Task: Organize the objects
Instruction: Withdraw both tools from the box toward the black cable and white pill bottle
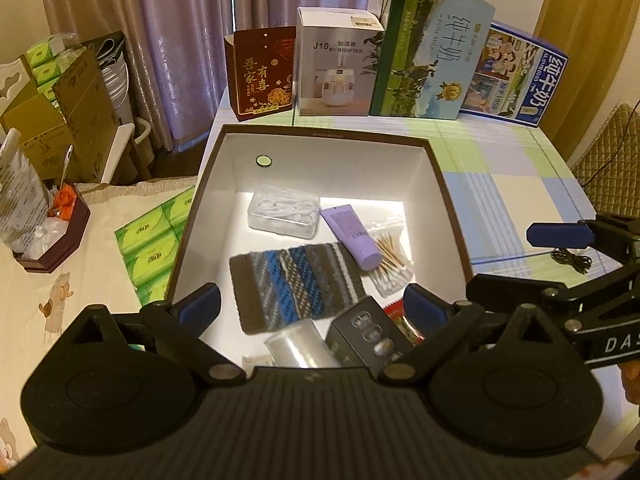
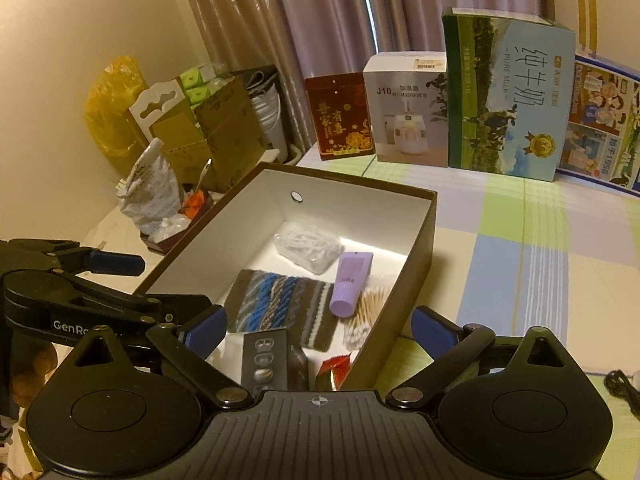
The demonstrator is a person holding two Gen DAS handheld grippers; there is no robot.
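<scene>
Only the left wrist view shows green tissue packs [image 1: 154,248] beside the box [image 1: 452,200], which lies beyond both grippers' [image 1: 312,308] [image 2: 316,324] wide, empty jaws.

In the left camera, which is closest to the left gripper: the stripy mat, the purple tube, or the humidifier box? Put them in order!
From the left gripper:
1. Stripy mat, in the open box, just ahead.
2. Purple tube, in the box, right of the mat.
3. Humidifier box, standing beyond the open box.

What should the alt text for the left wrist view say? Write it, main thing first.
An open brown box holds a striped knitted mat, a purple tube, cotton swabs and a clear case. The open left gripper hovers over its near edge, empty.
</scene>
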